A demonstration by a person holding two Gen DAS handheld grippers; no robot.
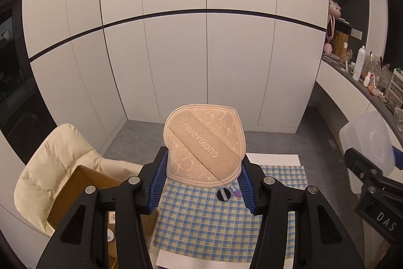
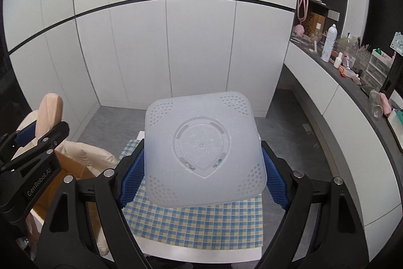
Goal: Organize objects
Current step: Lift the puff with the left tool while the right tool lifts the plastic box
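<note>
We are holding the beige pouch (image 1: 204, 146) clamped in the left claw (image 1: 202, 183) and the translucent basket (image 2: 204, 150), bottom toward us, clamped in the right claw (image 2: 201, 175), both above the checked table (image 2: 201, 223). The cardboard box (image 1: 83, 190) is lying down-left, nearer the left claw.

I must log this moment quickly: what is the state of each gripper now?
Left gripper: jaws closed on the beige embossed pad.
Right gripper: jaws closed on the translucent plastic basket, seen from its underside.
</note>
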